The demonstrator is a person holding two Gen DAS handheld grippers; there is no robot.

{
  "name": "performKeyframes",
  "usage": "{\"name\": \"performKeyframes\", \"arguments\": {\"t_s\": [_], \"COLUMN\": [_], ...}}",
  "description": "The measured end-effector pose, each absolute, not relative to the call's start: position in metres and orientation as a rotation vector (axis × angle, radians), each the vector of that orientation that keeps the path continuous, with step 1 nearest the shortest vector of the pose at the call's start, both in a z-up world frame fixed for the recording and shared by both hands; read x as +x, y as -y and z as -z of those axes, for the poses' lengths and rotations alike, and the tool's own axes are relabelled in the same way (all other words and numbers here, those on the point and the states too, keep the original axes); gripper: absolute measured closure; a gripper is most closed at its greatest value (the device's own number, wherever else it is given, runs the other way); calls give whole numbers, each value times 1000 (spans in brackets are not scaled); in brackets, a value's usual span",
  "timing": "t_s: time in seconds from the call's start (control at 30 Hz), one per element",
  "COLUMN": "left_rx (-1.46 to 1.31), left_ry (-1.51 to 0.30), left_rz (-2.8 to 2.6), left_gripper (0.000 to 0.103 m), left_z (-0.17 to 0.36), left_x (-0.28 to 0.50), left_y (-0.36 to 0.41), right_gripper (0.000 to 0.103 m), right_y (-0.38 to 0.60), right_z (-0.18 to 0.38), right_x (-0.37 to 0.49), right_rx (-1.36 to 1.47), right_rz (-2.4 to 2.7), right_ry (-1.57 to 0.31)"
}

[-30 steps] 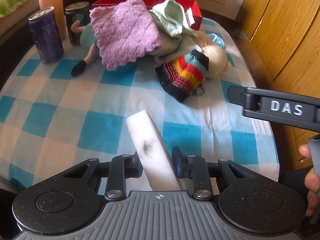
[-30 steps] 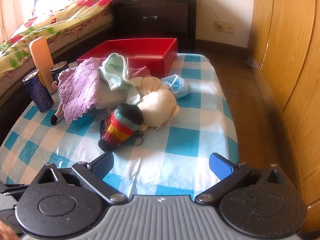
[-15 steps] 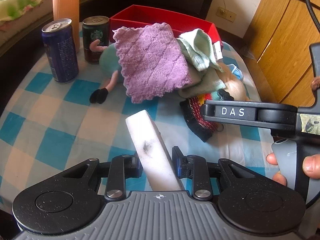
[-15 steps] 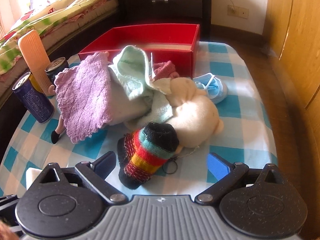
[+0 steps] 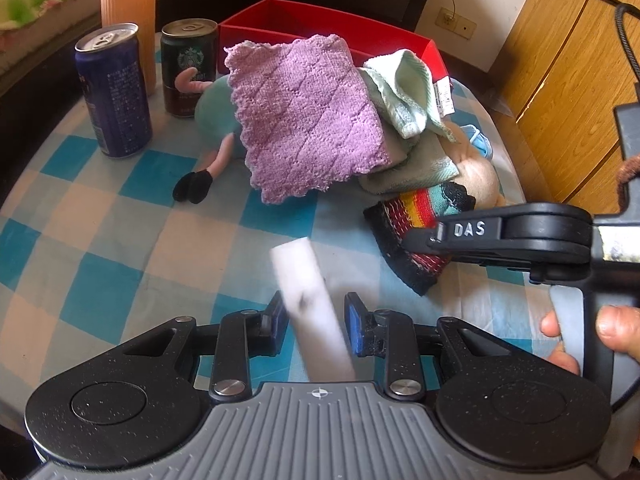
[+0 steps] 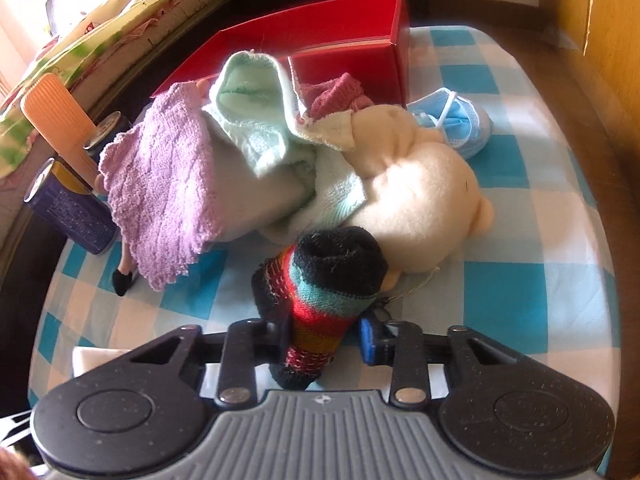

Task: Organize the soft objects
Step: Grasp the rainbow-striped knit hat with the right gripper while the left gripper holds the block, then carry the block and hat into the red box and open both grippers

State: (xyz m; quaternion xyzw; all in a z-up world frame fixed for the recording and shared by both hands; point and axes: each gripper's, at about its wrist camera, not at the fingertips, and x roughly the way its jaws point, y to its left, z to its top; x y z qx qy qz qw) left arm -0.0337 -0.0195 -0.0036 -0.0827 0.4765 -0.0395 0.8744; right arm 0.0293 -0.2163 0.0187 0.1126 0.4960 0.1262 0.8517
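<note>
At lower centre, right gripper (image 6: 326,338) jaws narrowly straddle the striped sock (image 6: 320,300); left gripper (image 5: 314,322) jaws stand apart around a blurred white sponge (image 5: 310,312).

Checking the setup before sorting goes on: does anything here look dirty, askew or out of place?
The white sponge block between the left gripper fingers carries a dark smudge and sits tilted, blurred. The soft things lie in a heap beside the red box, not in it. The striped sock lies between the right gripper fingers.

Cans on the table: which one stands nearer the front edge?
The blue can. It stands closer to the camera and further left than the dark green can, which sits beside the orange ribbed post.
</note>
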Motion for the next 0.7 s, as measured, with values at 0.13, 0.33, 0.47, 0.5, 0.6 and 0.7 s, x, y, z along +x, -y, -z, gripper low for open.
{"name": "performKeyframes", "arguments": {"t_s": [0.13, 0.33, 0.47, 0.5, 0.6, 0.7], "left_rx": [-171, -142, -119, -124, -137, -146], "left_ry": [-986, -969, -972, -972, -976, -972], "left_rz": [78, 95, 97, 98, 97, 99], "left_gripper": [73, 81, 82, 82, 83, 84], "left_z": [2, -2, 1, 1, 1, -2], "left_x": [-34, -35, -36, -36, -36, -38], "left_y": [20, 22, 22, 21, 18, 18], "right_gripper": [103, 103, 103, 103, 103, 103], "right_y": [216, 216, 216, 217, 218, 221], "right_z": [-28, -46, -54, -55, -59, -64], "right_x": [20, 8, 6, 5, 4, 2], "right_rx": [201, 172, 183, 187, 201, 216], "right_rz": [-284, -311, -326, -329, -344, -354], "right_ry": [-1013, -944, -926, -923, -917, -903]}}
